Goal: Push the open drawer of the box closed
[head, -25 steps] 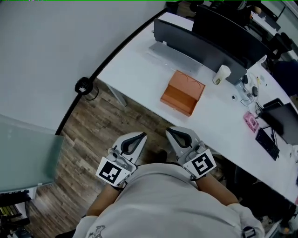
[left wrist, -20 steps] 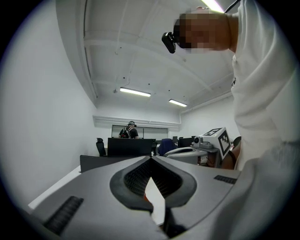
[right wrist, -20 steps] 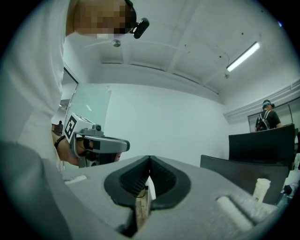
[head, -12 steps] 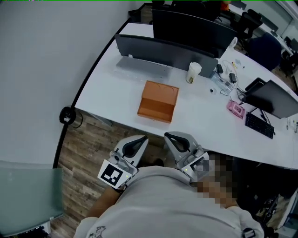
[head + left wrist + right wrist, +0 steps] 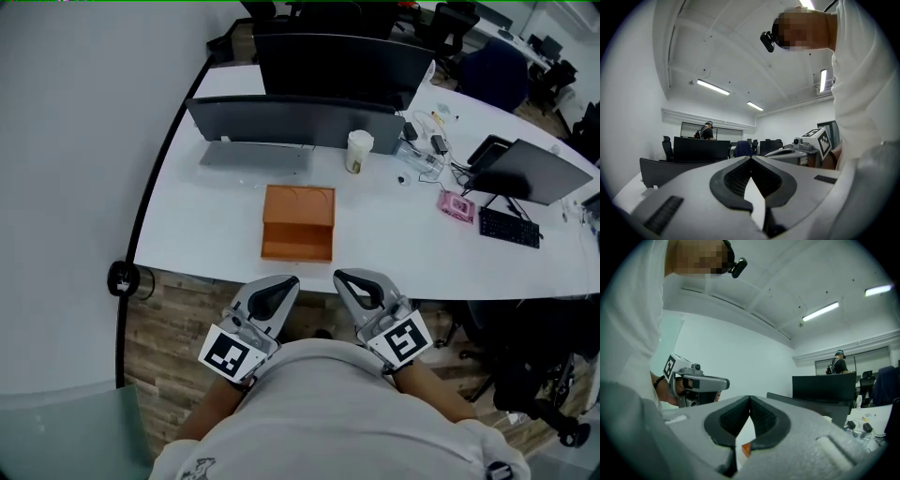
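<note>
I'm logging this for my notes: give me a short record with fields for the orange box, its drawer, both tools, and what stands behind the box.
Box: orange box on the white table, near its front edge
Drawer: open, pulled out toward the person
Left tool: shut, empty, held by the person's chest
Right tool: shut, empty, beside the left one, apart from the box
Behind box: paper cup, dark monitor

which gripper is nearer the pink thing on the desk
Right. The right gripper is short of the desk, left of the pink thing; the left gripper is beside it, farther left.
</note>
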`<state>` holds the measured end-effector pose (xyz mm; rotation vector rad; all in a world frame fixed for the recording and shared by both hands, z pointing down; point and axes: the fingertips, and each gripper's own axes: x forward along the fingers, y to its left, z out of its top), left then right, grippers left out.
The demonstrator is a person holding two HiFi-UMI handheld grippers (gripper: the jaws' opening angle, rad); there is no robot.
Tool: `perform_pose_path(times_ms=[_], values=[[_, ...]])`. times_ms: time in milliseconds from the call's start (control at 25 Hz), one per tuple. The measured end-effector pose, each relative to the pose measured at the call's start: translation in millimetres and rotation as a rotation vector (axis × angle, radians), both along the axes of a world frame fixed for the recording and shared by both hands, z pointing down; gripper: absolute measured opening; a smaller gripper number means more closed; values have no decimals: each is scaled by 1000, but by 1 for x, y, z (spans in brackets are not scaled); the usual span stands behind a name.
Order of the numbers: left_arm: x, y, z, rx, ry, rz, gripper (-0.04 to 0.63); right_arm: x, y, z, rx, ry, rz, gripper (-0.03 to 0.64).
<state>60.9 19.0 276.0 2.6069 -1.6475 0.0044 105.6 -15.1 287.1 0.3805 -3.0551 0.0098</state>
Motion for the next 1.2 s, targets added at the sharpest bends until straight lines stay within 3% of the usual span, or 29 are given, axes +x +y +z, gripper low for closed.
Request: perform_pose_path(times_ms=[480, 1200], values=[[-72, -35, -4, 8, 4, 149, -2, -61, -37, -4, -1, 3, 170, 2], [-193, -29, -14, 13, 38, 365, -2, -177, -18, -5, 25, 17, 356, 2]])
